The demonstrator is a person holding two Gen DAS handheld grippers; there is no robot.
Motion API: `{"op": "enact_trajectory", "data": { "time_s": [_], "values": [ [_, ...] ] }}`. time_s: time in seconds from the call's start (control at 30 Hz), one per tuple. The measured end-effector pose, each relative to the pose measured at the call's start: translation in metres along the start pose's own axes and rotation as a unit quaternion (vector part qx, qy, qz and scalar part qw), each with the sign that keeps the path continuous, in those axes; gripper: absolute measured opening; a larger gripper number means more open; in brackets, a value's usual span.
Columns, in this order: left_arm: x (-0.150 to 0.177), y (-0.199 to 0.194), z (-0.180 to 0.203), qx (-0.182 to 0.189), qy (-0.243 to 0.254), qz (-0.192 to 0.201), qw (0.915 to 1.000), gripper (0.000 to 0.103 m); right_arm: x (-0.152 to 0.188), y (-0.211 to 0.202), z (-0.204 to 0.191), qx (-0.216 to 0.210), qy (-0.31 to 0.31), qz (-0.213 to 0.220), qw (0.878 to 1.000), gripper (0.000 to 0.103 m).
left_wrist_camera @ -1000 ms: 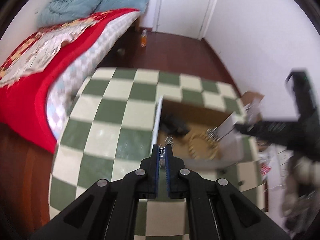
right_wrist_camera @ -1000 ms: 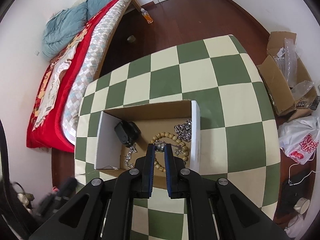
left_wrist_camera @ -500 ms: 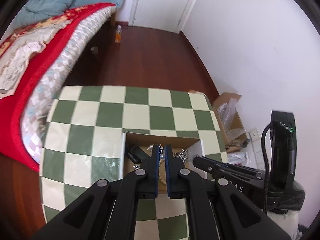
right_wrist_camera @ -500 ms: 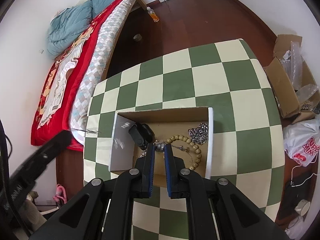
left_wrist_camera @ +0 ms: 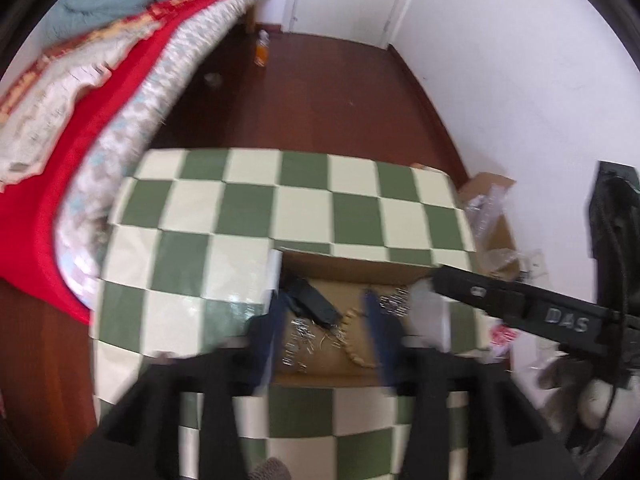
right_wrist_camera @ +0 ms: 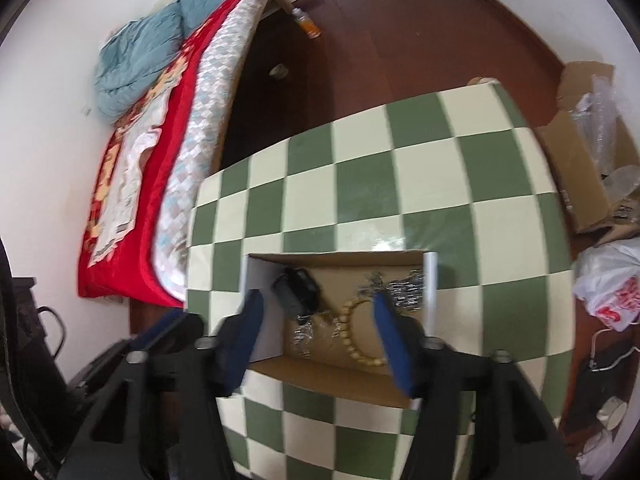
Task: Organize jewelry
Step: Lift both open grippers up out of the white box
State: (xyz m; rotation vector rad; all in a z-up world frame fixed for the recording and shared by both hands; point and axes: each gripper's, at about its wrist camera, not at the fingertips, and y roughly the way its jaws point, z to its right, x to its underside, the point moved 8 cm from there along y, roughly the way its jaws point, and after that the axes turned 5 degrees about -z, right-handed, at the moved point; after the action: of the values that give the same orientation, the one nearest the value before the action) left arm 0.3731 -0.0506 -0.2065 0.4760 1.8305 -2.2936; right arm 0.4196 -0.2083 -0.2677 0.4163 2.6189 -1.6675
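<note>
Both grippers hang over an open cardboard box (right_wrist_camera: 340,390) that sits near the front edge of the green-and-cream checked bench (right_wrist_camera: 400,184). The left gripper (left_wrist_camera: 326,326) has its blue-padded fingers (left_wrist_camera: 378,320) opening, apart and clenched on nothing; they are blurred and straddle the box's contents without touching them. The right gripper (right_wrist_camera: 320,328) is likewise opening, its fingers (right_wrist_camera: 394,344) spread wide above the box with nothing between the pads.

On the brown floor of the box lie the jewelry pieces: a wooden bead bracelet (right_wrist_camera: 356,340) curled in an arc toward the near right, a loose silver chain (right_wrist_camera: 304,334) heaped near the middle front, a second tangle of silver chain (right_wrist_camera: 404,286) against the right wall, and a black object (right_wrist_camera: 296,290) at the far left, its kind unclear. The box's side walls are white, its far wall brown.

In the left wrist view the right gripper's black body reaches in from the right over the box's right wall.

Beyond the bench lies dark wooden floor. A bed (right_wrist_camera: 160,120) with a red cover and blue quilt stands along the left, an orange bottle (right_wrist_camera: 308,24) beside its far end. To the right, on the floor, are a cardboard carton (right_wrist_camera: 576,176) holding clear plastic and a white plastic bag (right_wrist_camera: 612,284).
</note>
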Motion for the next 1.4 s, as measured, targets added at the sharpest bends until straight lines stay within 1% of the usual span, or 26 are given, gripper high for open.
{"op": "enact_trajectory", "data": {
  "time_s": [0.03, 0.07, 0.1, 0.13, 0.17, 0.2, 0.27, 0.33, 0.4, 0.47, 0.57, 0.73, 1.0, 1.13, 1.33, 1.4],
  "values": [
    [0.0, -0.002, -0.004, -0.012, -0.001, 0.01, 0.9999, 0.084, 0.001, -0.002, 0.002, 0.007, -0.002, 0.002, 1.0, 0.061],
    [-0.001, -0.005, -0.008, -0.027, 0.001, 0.02, 0.9994, 0.087, 0.002, -0.003, 0.005, 0.016, -0.002, 0.004, 1.0, 0.063],
    [-0.002, -0.007, -0.011, -0.041, 0.003, 0.027, 0.9988, 0.087, 0.004, -0.005, 0.009, 0.035, -0.004, 0.007, 0.999, 0.066],
    [0.0, -0.008, -0.015, -0.056, 0.006, 0.03, 0.9979, 0.088, 0.008, -0.008, 0.014, 0.06, -0.01, 0.01, 0.998, 0.077],
    [0.001, -0.009, -0.02, -0.075, 0.01, 0.034, 0.9966, 0.096, 0.01, -0.009, 0.017, 0.079, -0.014, 0.013, 0.997, 0.089],
    [0.004, -0.008, -0.024, -0.091, 0.013, 0.035, 0.9951, 0.102, 0.015, -0.012, 0.02, 0.109, -0.022, 0.018, 0.994, 0.093],
    [0.013, -0.006, -0.034, -0.123, 0.015, 0.037, 0.9917, 0.103, 0.028, -0.014, 0.028, 0.173, -0.044, 0.025, 0.984, 0.098],
    [0.022, -0.005, -0.04, -0.139, 0.016, 0.042, 0.9893, 0.103, 0.04, -0.012, 0.034, 0.208, -0.055, 0.026, 0.976, 0.103],
    [0.034, -0.002, -0.046, -0.155, 0.014, 0.045, 0.9868, 0.103, 0.055, -0.008, 0.039, 0.225, -0.058, 0.027, 0.972, 0.103],
    [0.044, 0.0, -0.05, -0.164, 0.014, 0.042, 0.9855, 0.103, 0.066, -0.006, 0.041, 0.24, -0.06, 0.03, 0.969, 0.103],
    [0.059, -0.001, -0.054, -0.163, 0.009, 0.038, 0.9858, 0.103, 0.079, -0.009, 0.038, 0.249, -0.063, 0.046, 0.965, 0.103],
    [0.073, -0.018, -0.054, -0.16, 0.001, 0.048, 0.986, 0.103, 0.097, -0.022, 0.024, 0.244, -0.063, 0.074, 0.965, 0.103],
    [0.089, -0.072, -0.045, -0.159, 0.007, 0.097, 0.9825, 0.103, 0.127, -0.062, -0.001, 0.239, -0.073, 0.12, 0.961, 0.103],
    [0.098, -0.104, -0.038, -0.154, 0.013, 0.123, 0.9804, 0.103, 0.143, -0.088, -0.014, 0.242, -0.085, 0.148, 0.955, 0.103],
    [0.111, -0.14, -0.03, -0.144, 0.014, 0.146, 0.9787, 0.103, 0.163, -0.126, -0.038, 0.236, -0.1, 0.187, 0.948, 0.103],
    [0.116, -0.151, -0.028, -0.143, 0.013, 0.155, 0.9775, 0.103, 0.169, -0.134, -0.045, 0.23, -0.103, 0.196, 0.948, 0.103]
  ]
}}
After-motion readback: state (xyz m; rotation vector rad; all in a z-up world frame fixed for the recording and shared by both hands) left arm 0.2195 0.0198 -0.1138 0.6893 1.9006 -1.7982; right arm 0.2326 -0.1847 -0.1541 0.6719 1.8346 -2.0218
